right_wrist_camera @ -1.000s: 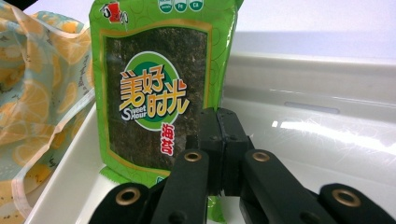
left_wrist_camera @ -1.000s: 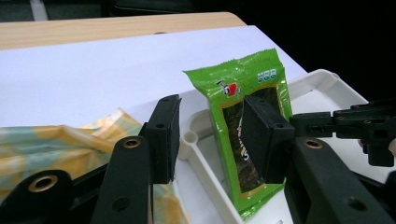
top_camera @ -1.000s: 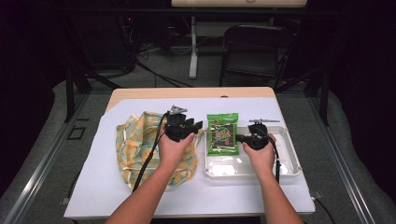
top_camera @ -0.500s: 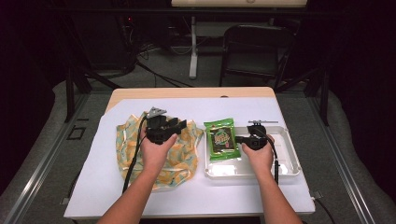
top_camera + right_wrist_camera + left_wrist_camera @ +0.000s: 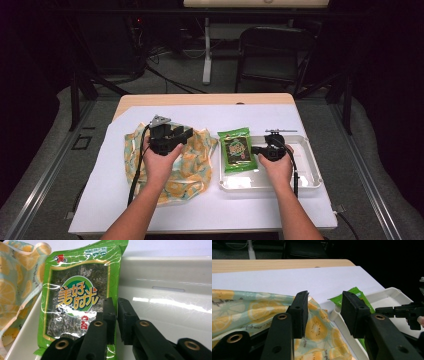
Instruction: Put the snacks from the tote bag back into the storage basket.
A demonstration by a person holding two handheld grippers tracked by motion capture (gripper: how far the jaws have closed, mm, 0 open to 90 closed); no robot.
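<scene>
- The green snack packet (image 5: pixel 236 150) lies tilted in the left end of the white tray (image 5: pixel 310 165), its upper edge propped over the tray's rim and its lower end down inside.
- In the right tool view the packet (image 5: pixel 75 300) sits just left of the jaws, and its right edge looks to reach the narrow gap between them.
- The right tool (image 5: pixel 256 149) rests at the packet's right edge; its jaws have just been opening and stand a small way apart. I judge the grip slackened, though whether a pad still brushes the wrapper I cannot tell.
- The step in hand looks like the release: the packet has been set in the tray and is being let go.
- Next, the right tool should open a little wider and draw back to the right, level, so the wrapper does not drag along.
- The left tool (image 5: pixel 186 133) hovers over the fruit-printed bag (image 5: pixel 190 170), jaws wide with nothing between them.
- The bag lies crumpled flat on the white sheet (image 5: pixel 265 117) that covers the bench (image 5: pixel 200 99), just left of the tray.
- If more goods are inside, the left tool would need to drop to the bag's edge.
</scene>
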